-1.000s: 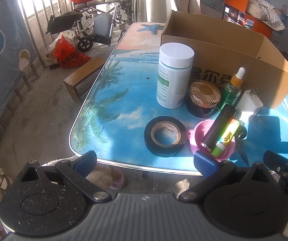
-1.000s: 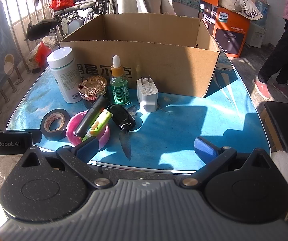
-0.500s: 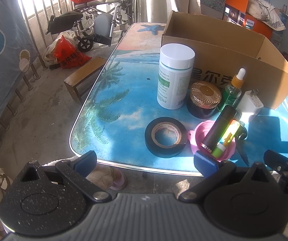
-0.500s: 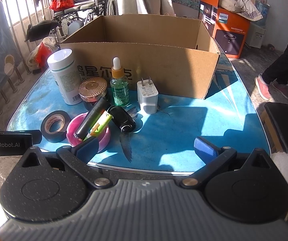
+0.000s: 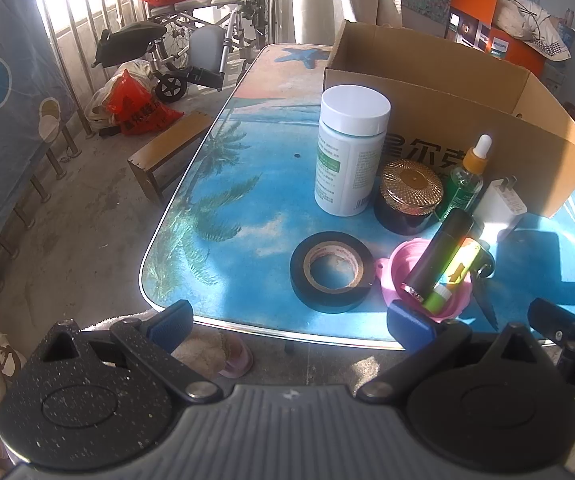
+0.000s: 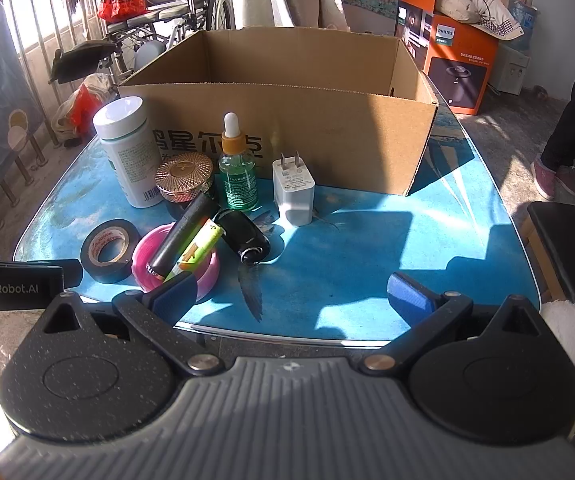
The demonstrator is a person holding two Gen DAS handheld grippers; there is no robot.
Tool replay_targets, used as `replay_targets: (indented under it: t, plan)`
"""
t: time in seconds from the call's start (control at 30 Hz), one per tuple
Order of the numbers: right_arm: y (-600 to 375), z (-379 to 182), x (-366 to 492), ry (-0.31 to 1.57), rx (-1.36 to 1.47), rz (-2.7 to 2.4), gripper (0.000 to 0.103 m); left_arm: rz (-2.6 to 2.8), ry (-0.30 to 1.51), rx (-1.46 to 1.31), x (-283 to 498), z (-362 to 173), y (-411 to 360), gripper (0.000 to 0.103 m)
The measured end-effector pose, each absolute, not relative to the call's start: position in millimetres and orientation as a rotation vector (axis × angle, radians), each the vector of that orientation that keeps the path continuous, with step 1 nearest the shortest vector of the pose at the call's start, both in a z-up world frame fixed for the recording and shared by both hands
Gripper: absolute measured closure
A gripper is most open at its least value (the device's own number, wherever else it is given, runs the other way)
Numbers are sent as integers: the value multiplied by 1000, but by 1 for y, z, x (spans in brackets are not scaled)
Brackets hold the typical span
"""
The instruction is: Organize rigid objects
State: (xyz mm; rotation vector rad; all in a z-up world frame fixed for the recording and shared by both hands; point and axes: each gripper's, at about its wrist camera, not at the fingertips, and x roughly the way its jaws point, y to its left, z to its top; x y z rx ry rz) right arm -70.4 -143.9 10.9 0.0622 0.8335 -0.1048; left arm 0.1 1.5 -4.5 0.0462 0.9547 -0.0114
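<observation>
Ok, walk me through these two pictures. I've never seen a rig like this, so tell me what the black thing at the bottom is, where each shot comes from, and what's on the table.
There is no robot arm here. A person holds a two-finger gripper in each hand, and a fisheye camera on each looks forward along its fingers. The black shape with blue pads at the bottom is the gripper itself: the left gripper in one view, the right gripper in the other. Both are open and hold nothing.

On the blue table stand an open cardboard box and, in front of it, a white bottle, a gold-lidded jar, a green dropper bottle and a white charger. Nearer lie a roll of black tape, a pink bowl with a black tube and a green tube resting across it, and a black key fob.
</observation>
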Motion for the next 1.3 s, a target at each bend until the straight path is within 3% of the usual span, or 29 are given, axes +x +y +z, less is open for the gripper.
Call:
replay_targets:
  t: [0.57,1.13,1.3]
  plan:
    - [-147,10,-69,827,61,-116,1,-13,954,49,1,-7,5,0]
    - [-194,13,-66,666,229,23,1,-298,814,43,1,0,-15,0]
    - [-199,17,-58,607,329,172,3,-393,800,97,9,0,-33,18]
